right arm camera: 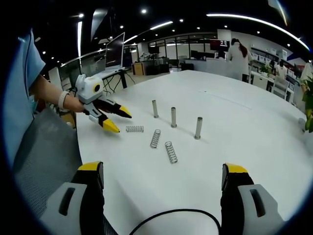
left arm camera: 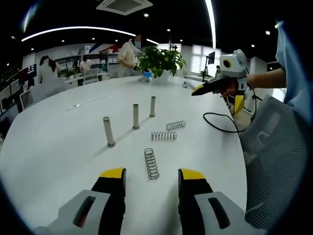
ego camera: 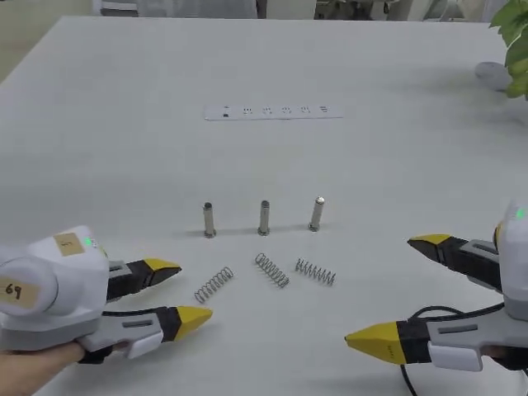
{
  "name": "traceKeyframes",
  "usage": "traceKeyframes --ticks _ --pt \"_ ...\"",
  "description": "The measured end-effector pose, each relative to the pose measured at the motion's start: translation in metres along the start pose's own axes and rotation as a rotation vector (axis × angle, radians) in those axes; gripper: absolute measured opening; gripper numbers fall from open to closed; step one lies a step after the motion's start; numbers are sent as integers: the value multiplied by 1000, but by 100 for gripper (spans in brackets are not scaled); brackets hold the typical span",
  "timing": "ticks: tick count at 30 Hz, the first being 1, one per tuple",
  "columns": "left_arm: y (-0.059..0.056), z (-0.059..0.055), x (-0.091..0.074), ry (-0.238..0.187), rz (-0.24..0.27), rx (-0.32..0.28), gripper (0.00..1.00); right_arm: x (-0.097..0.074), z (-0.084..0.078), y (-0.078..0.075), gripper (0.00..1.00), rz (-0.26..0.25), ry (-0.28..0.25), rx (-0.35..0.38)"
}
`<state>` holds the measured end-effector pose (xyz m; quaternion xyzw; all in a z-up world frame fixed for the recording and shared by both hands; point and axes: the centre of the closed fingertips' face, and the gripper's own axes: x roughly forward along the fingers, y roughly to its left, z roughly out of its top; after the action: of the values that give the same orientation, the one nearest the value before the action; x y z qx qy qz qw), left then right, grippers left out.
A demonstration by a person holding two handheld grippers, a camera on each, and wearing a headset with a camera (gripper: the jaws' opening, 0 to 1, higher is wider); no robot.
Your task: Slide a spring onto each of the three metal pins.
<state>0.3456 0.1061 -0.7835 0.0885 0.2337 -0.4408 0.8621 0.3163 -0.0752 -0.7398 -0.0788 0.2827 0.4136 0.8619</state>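
Three short metal pins stand upright in a row on the white table: left pin [ego camera: 209, 219], middle pin [ego camera: 264, 217], right pin [ego camera: 317, 213]. In front of them lie three loose springs [ego camera: 214, 285], [ego camera: 271, 270], [ego camera: 315, 272]. My left gripper [ego camera: 183, 291] is open at the lower left, its yellow tips just left of the nearest spring [left arm camera: 151, 163], which lies a little beyond its jaws. My right gripper [ego camera: 396, 289] is open wide at the lower right, some way from the springs [right arm camera: 171, 152]. Nothing is held in either. The pins [right arm camera: 173, 117] carry no springs.
A white power strip [ego camera: 272, 111] lies flat farther back on the table. A plant [ego camera: 516, 41] stands at the far right edge. A black cable [ego camera: 437, 318] trails from the right gripper. A mesh chair [left arm camera: 279, 161] stands beside the table.
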Motion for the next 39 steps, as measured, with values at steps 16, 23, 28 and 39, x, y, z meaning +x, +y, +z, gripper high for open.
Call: traceKeyframes --ticks 16,23,28,39 --pt "3 -6 10 5 26 -9 20 0 -2 0 100 1 2 7" --pt "0 -9 13 11 26 -17 13 0 -2 -1 100 2 3 7" --pt "0 -12 14 14 36 -25 9 0 -3 0 100 4 4 7" --pt "2 -11 17 11 55 -35 3 0 -3 0 100 8 7 8"
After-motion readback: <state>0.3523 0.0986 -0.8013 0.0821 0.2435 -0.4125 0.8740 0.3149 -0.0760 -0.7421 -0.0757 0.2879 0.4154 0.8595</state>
